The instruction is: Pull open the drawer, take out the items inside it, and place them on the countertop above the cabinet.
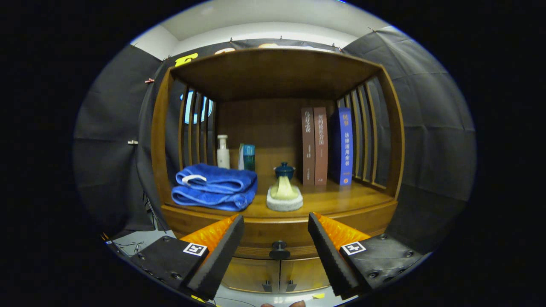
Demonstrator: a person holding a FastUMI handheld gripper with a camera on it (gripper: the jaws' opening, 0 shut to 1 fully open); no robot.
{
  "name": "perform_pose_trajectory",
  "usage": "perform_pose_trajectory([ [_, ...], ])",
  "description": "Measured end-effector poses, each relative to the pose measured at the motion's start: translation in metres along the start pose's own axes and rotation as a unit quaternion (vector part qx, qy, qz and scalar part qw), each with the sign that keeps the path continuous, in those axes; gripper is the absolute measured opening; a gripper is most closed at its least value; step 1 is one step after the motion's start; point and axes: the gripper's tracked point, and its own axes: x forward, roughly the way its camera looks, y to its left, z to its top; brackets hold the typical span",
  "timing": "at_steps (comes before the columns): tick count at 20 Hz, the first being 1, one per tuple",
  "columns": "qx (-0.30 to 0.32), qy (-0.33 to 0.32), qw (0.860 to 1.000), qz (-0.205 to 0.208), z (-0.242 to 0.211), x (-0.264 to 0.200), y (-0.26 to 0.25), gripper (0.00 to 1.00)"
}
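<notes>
A wooden cabinet with a countertop point(332, 204) stands ahead of me. Its drawer point(277, 236) sits shut under the countertop, with a dark round knob point(279, 246) in the middle of its front. My gripper point(276, 221) is open, its two fingers spread to either side of the knob and a short way in front of it, holding nothing. On the countertop lie a folded blue towel point(215, 187) and a pale scrubbing brush on a white sponge point(284, 197). The drawer's inside is hidden.
At the back of the countertop stand a white bottle point(223, 152), a teal box point(248, 157), a dark blue lidded pot point(284, 170) and three upright books point(327, 146). Slatted side walls and a shelf close in the space. Two cabinet doors point(279, 275) sit below the drawer.
</notes>
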Motion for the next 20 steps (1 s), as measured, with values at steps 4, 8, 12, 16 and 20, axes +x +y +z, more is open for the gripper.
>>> perform_pose_trajectory([
  [4, 0.012, -0.017, 1.000, 0.004, 0.068, -0.023, 0.002, 0.98],
  [8, 0.013, -0.030, 0.999, 0.010, 0.134, -0.044, 0.003, 0.98],
  [12, -0.001, -0.054, 0.998, 0.018, 0.196, -0.061, 0.010, 0.98],
  [16, 0.020, -0.058, 0.997, 0.042, 0.241, -0.077, 0.025, 0.97],
  [20, 0.010, -0.076, 0.996, 0.049, 0.276, -0.092, 0.033, 0.97],
])
